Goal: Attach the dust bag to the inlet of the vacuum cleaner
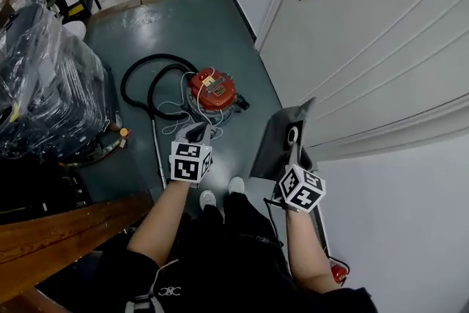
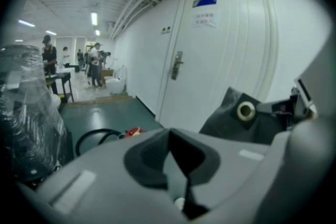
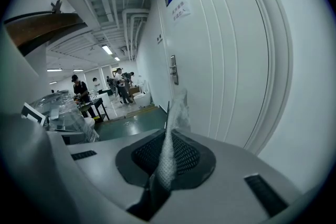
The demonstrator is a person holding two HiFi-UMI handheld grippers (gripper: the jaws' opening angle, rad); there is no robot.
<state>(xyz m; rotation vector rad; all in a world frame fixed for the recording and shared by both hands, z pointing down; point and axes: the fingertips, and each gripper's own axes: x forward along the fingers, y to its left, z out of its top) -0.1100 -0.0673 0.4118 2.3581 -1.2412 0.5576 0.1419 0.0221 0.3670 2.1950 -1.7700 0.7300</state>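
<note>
Holding the dust bag (image 1: 271, 150) pinched in my right tool (image 1: 294, 155), left tool (image 1: 196, 131) closed, empty. The vacuum cleaner (image 1: 212, 89) lies ahead of both, so I'd square the bag's collar (image 1: 292, 134) to the inlet first.

The vacuum cleaner (image 1: 212, 89) is red-orange with a black hose (image 1: 157, 56), the dust bag (image 1: 278, 146) dark grey with a pale ring, the floor (image 1: 183, 26) glossy dark green, the door (image 1: 366, 26) white, and the grey left gripper (image 1: 195, 134) and right gripper (image 1: 294, 156) carry black-and-white square-patterned cubes.
</note>
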